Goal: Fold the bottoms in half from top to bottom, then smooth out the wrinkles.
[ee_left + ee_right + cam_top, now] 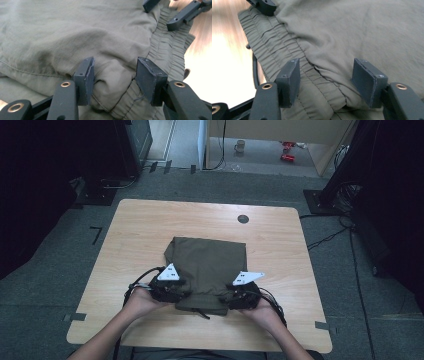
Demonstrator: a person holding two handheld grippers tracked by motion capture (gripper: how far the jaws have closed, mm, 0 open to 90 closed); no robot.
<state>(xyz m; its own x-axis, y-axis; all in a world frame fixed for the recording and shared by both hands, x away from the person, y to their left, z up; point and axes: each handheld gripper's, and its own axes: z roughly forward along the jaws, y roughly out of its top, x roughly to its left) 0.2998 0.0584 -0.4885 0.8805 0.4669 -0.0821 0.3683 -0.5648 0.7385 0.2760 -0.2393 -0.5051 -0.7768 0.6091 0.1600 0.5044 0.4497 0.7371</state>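
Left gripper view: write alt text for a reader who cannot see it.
Two black jaws of the left gripper stand open around a fold of olive-green garment, near its gathered elastic waistband. The right gripper is at the top right.

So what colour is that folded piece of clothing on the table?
The garment is plain olive green, no pattern; the left gripper view shows it best.

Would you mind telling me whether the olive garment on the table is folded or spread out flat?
Folded. The olive garment lies as a compact rectangle on the table, and fabric layers overlap its gathered waistband at the near edge.
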